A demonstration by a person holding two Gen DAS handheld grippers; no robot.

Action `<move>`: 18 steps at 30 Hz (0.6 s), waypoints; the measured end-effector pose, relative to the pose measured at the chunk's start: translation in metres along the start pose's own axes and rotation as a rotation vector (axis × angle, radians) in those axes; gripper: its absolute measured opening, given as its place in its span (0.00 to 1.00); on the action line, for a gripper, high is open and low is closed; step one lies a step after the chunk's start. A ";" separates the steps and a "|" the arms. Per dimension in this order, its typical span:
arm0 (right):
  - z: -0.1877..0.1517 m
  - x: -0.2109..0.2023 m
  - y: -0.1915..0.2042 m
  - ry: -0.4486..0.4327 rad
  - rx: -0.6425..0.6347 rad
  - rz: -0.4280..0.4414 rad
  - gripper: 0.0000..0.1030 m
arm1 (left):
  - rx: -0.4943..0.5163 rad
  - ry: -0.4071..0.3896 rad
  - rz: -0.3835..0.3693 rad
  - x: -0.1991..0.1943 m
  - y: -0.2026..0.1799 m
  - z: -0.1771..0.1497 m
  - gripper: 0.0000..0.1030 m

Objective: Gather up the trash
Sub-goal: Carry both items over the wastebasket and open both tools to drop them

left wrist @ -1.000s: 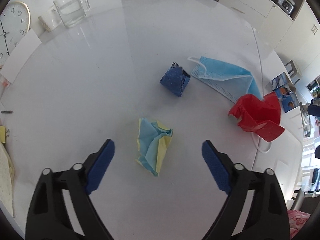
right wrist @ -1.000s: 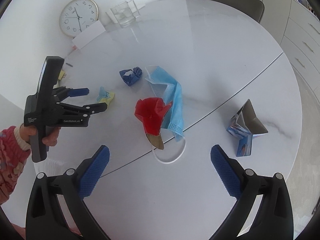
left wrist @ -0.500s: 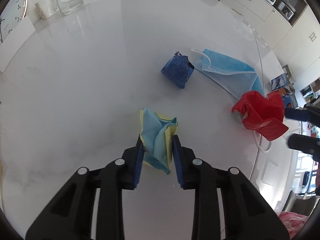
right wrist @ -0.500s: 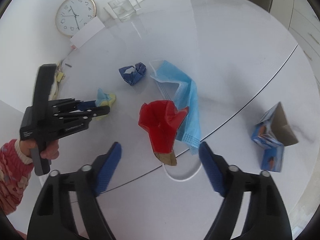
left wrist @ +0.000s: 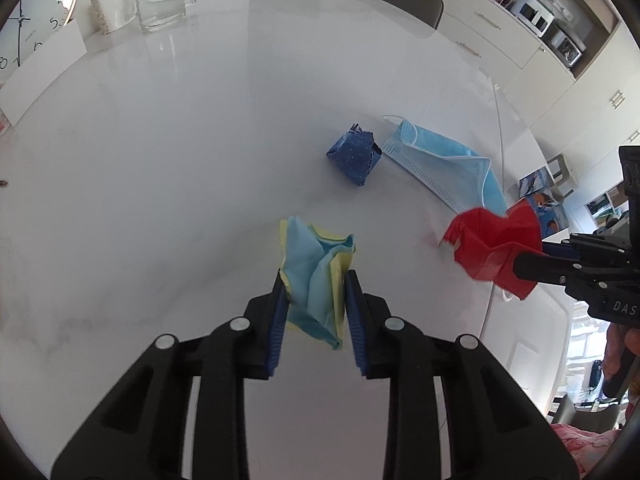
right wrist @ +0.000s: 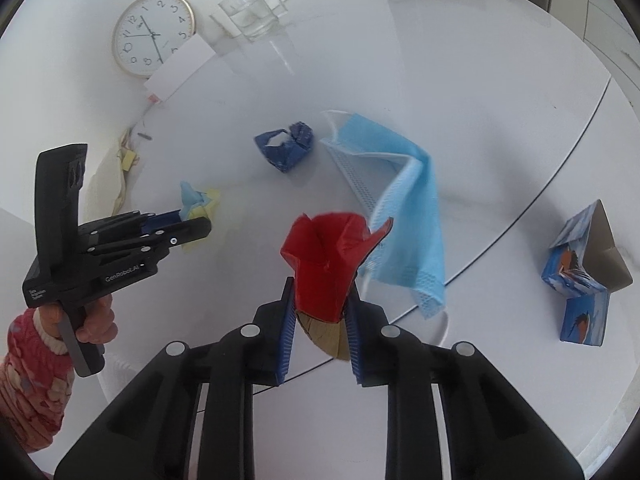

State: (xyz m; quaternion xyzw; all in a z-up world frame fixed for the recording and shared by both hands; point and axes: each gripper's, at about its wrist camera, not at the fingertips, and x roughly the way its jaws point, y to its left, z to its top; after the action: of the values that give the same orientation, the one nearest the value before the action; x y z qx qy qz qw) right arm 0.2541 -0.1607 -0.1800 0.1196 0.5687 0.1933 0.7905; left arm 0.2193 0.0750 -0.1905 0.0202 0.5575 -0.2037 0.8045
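1. Right-wrist view first: at the table's far left edge we see a round gold-rimmed wall clock (right wrist: 153, 35) lying flat, with a white card (right wrist: 180, 68) over its lower rim and a clear glass jug (right wrist: 250, 14) just to its right.
2. Our left gripper (right wrist: 192, 224) is clamped on a crumpled light-blue and yellow paper wad (right wrist: 199, 200) near the left edge of the round white table (right wrist: 460, 80); the left hand (right wrist: 94, 322) in a red patterned sleeve (right wrist: 34, 376) holds its handle.
3. In the left-wrist view that wad (left wrist: 316, 276) sits pinched between both blue pads (left wrist: 278, 320) of the left gripper (left wrist: 314, 320).
4. Towards the table's middle lies a crumpled dark-blue dotted paper piece (right wrist: 285, 147), untouched.
5. Just right of it a light-blue pleated face mask (right wrist: 408, 208) lies draped, partly behind the red scrap.
6. Our right gripper (right wrist: 320, 334) is closed on a crumpled red paper wrapper with a brown underside (right wrist: 326, 264), pads pressing both its sides.
7. Near the table's right edge stands a folded blue printed carton (right wrist: 580, 280), well apart from everything else.
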 end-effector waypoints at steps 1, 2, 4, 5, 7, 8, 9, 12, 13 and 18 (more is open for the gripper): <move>-0.001 -0.004 0.004 -0.006 -0.007 0.012 0.23 | 0.000 -0.006 -0.003 -0.005 -0.001 -0.002 0.27; -0.001 -0.007 0.006 -0.011 -0.011 0.020 0.23 | 0.001 -0.010 -0.003 -0.008 -0.002 0.000 0.27; -0.004 -0.014 0.007 -0.021 -0.012 0.045 0.23 | 0.000 -0.022 -0.001 -0.017 -0.003 -0.001 0.27; -0.006 -0.019 0.008 -0.026 -0.011 0.060 0.23 | -0.002 -0.025 -0.004 -0.020 -0.001 0.000 0.27; -0.012 -0.029 0.007 -0.036 -0.012 0.081 0.23 | -0.009 -0.033 -0.010 -0.029 -0.007 -0.004 0.27; -0.016 -0.037 0.006 -0.044 -0.012 0.089 0.23 | -0.011 -0.037 -0.010 -0.033 -0.012 -0.006 0.27; -0.022 -0.044 0.003 -0.050 -0.011 0.098 0.23 | -0.011 -0.039 -0.011 -0.036 -0.016 -0.008 0.27; -0.040 -0.067 -0.006 -0.066 -0.005 0.106 0.23 | 0.007 -0.048 -0.021 -0.046 -0.039 -0.016 0.27; -0.048 -0.076 -0.011 -0.070 -0.003 0.102 0.23 | 0.018 -0.049 -0.025 -0.049 -0.050 -0.019 0.27; -0.099 -0.131 -0.049 -0.090 0.021 0.049 0.23 | 0.062 -0.052 -0.089 -0.058 -0.114 -0.035 0.27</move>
State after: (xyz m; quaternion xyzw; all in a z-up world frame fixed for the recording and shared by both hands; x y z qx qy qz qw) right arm 0.1324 -0.2653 -0.1201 0.1505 0.5314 0.2009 0.8090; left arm 0.1307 -0.0023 -0.1288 0.0150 0.5301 -0.2567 0.8080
